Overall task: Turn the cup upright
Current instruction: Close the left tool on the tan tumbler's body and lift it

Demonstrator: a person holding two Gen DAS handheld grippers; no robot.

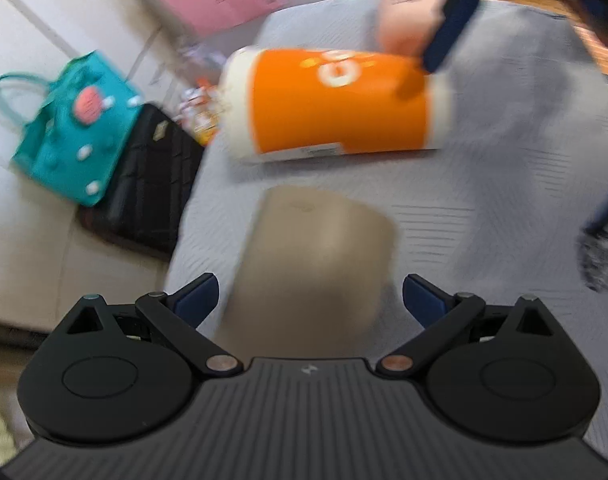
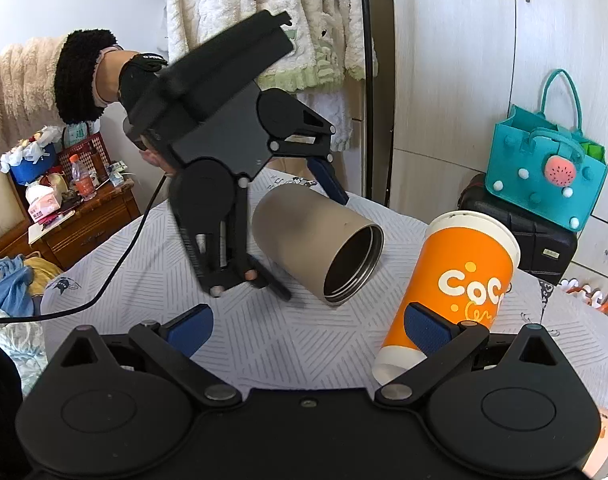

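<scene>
Tan cup point(image 2: 315, 244) lies on its side on the bed point(image 2: 264, 340), mouth toward the tilted orange cup point(image 2: 459, 280) beside it. Left tongs point(image 2: 304, 236) wide, straddling the tan cup's base. Right tongs point(image 2: 309, 330) wide, holding nothing.

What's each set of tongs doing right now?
Left tongs: open, fingers straddling the tan metal cup, not clamped.
Right tongs: open, holding nothing; orange paper cup stands beside the right finger.
</scene>
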